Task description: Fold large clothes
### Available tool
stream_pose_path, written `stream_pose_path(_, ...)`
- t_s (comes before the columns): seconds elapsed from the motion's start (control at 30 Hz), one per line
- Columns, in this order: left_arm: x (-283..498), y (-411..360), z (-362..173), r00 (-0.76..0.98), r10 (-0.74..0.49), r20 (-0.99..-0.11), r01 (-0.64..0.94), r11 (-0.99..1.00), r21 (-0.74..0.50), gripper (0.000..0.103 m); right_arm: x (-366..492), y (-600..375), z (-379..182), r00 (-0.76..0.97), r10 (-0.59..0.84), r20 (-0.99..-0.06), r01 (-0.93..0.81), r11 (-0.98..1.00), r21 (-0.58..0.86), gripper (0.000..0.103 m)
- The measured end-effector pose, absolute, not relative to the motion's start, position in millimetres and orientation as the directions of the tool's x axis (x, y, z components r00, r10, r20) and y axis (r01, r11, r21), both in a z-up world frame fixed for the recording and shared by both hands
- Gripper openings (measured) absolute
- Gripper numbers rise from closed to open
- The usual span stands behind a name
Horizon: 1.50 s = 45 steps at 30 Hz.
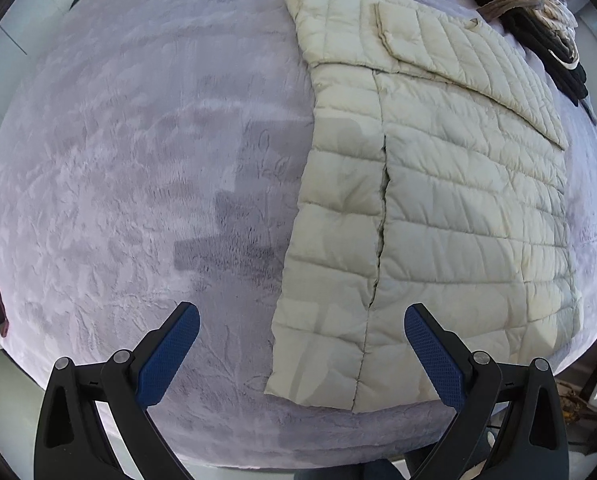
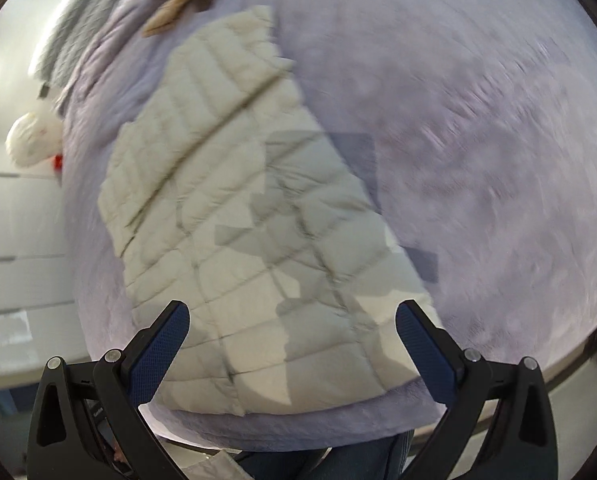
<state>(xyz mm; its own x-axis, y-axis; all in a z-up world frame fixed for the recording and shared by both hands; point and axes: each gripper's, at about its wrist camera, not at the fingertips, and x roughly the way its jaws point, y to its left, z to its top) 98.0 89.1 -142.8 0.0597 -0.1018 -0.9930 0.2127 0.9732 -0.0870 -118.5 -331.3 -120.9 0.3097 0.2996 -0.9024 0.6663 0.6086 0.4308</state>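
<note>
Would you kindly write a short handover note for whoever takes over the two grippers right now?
Left gripper: open, empty, above the blanket at the jacket's near left corner.
Right gripper: open, empty, over the jacket's near hem.
Jacket: cream, quilted, flat on the blanket, hem towards you; one sleeve is folded across the body.
Other clothes are heaped at the far edge.
Done: jacket spread, sides apparently folded in.
Left: probably grasp the hem corners, fold the jacket over towards its far end, then fold the heap.
</note>
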Motion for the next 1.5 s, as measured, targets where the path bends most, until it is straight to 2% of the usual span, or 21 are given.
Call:
stream_pose_path(0.33, 101.8, 109.3, -172.5, -0.017, -0.178, -0.984, 0.179, 0.968, -0.178, 0.103, -146.9, -350.7, -146.1, 0.276, 0.306, -0.911, 0.742, 0.535, 0.404, 0.103)
stream_pose_path(0.5, 105.7, 123.0, -193.6, -0.085, -0.282, -0.956, 0.138, 0.947, -0.292, 0.103, -166.5, -363.3, -162.5, 0.288, 0.317, -0.903, 0.777, 0.473, 0.414, 0.103)
stream_pose_path(0.63, 103.5, 118.2, -210.0, -0.165, -0.382, -0.909, 0.105, 0.910, -0.401, 0.103, -182.7, -362.6, -183.9, 0.346, 0.404, -0.846, 0.789, 0.362, 0.496, 0.103)
stream_pose_path(0.83, 96.2, 91.0, -211.4, -0.207, -0.442, -0.873, 0.109, 0.876, -0.470, 0.103, -178.9, -332.7, -209.8, 0.476, 0.524, -0.706, 0.743, 0.190, 0.642, 0.103)
stream_pose_path(0.97, 90.0, 72.0, -206.2, -0.231, -0.471, -0.851, 0.127, 0.853, -0.506, 0.102, -163.9, -310.8, -216.9, 0.485, 0.560, -0.672, 0.721, 0.179, 0.670, 0.103)
stream_pose_path(1.0, 88.4, 68.3, -204.7, -0.227, -0.470, -0.853, 0.134, 0.852, -0.506, 0.097, -161.3, -307.4, -217.6, 0.488, 0.558, -0.671, 0.720, 0.177, 0.671, 0.103)
stream_pose_path(1.03, 87.5, 65.5, -203.7, -0.226, -0.472, -0.852, 0.134, 0.851, -0.507, 0.083, -159.9, -306.0, -217.6, 0.494, 0.556, -0.669, 0.718, 0.173, 0.674, 0.103)
stream_pose_path(1.07, 87.7, 66.3, -203.5, -0.233, -0.479, -0.847, 0.128, 0.848, -0.515, 0.075, -158.7, -304.5, -216.0, 0.498, 0.549, -0.671, 0.718, 0.172, 0.674, 0.101)
stream_pose_path(1.1, 88.0, 68.0, -203.6, -0.239, -0.489, -0.839, 0.115, 0.844, -0.525, 0.059, -157.9, -304.4, -213.0, 0.506, 0.539, -0.673, 0.716, 0.172, 0.676, 0.099)
stream_pose_path(1.13, 88.5, 71.1, -203.7, -0.240, -0.497, -0.834, 0.105, 0.841, -0.531, 0.042, -157.6, -305.4, -210.8, 0.513, 0.537, -0.670, 0.713, 0.168, 0.680, 0.090)
stream_pose_path(1.17, 89.2, 75.1, -203.0, -0.241, -0.510, -0.826, 0.095, 0.834, -0.543, 0.035, -158.5, -306.7, -209.4, 0.513, 0.535, -0.671, 0.716, 0.165, 0.679, 0.071)
stream_pose_path(1.2, 89.5, 80.1, -201.1, -0.239, -0.526, -0.816, 0.087, 0.825, -0.558, 0.025, -159.1, -309.0, -209.9, 0.506, 0.534, -0.677, 0.726, 0.161, 0.669, 0.060)
stream_pose_path(1.27, 90.9, 84.9, -194.4, -0.225, -0.546, -0.807, 0.093, 0.813, -0.575, 0.021, -159.6, -313.1, -210.5, 0.502, 0.529, -0.684, 0.742, 0.144, 0.655, 0.020)
stream_pose_path(1.3, 91.2, 84.8, -188.5, -0.217, -0.558, -0.801, 0.105, 0.802, -0.588, 0.018, -159.4, -314.5, -210.0, 0.512, 0.531, -0.675, 0.737, 0.133, 0.663, 0.014)
stream_pose_path(1.37, 92.9, 90.2, -179.0, -0.205, -0.586, -0.784, 0.112, 0.782, -0.614, 0.018, -157.1, -315.5, -204.8, 0.535, 0.538, -0.651, 0.711, 0.129, 0.691, 0.011)
stream_pose_path(1.5, 104.6, 98.4, -152.2, -0.161, -0.661, -0.733, 0.113, 0.725, -0.679, 0.018, -145.6, -316.7, -184.8, 0.579, 0.553, -0.600, 0.638, 0.150, 0.755, 0.009)
